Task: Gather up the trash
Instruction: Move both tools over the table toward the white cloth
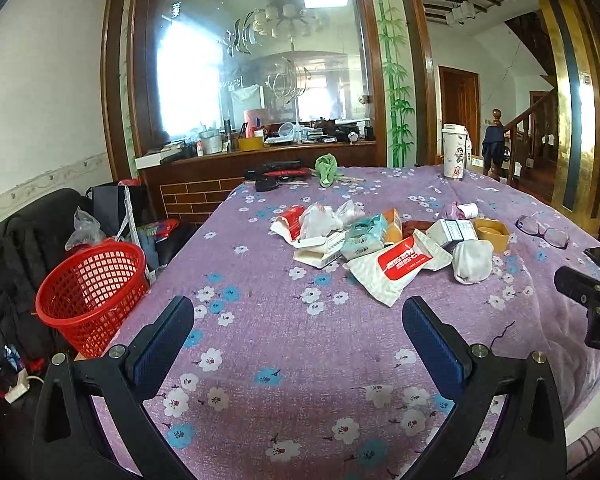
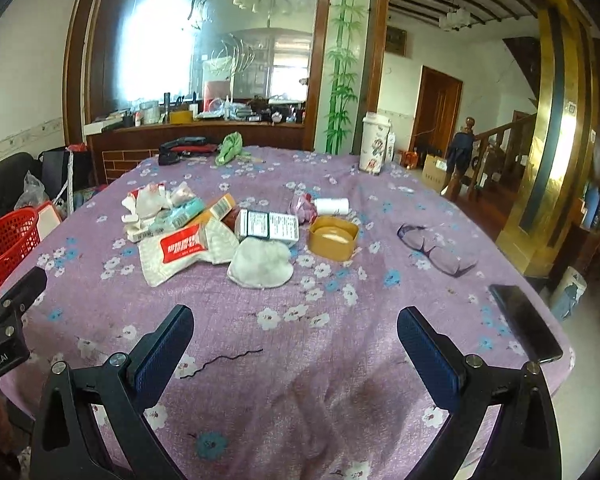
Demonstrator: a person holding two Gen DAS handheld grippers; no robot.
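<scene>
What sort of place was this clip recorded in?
Most likely a lived-in home, in a dining or living area. A table under a purple floral tablecloth holds household litter, a wooden staircase rises behind it, and a chandelier shows in the large etched glass panel.

Glasses (image 2: pixel 436 249), phone (image 2: pixel 524 326), tumbler (image 2: pixel 374 143) on tablecloth (image 2: pixel 300 344)

We see the floral purple table (image 2: pixel 300 360): litter pile (image 2: pixel 204 232) ahead of our grippers, glasses (image 2: pixel 440 250) right, cup (image 2: pixel 374 142) beyond.
</scene>
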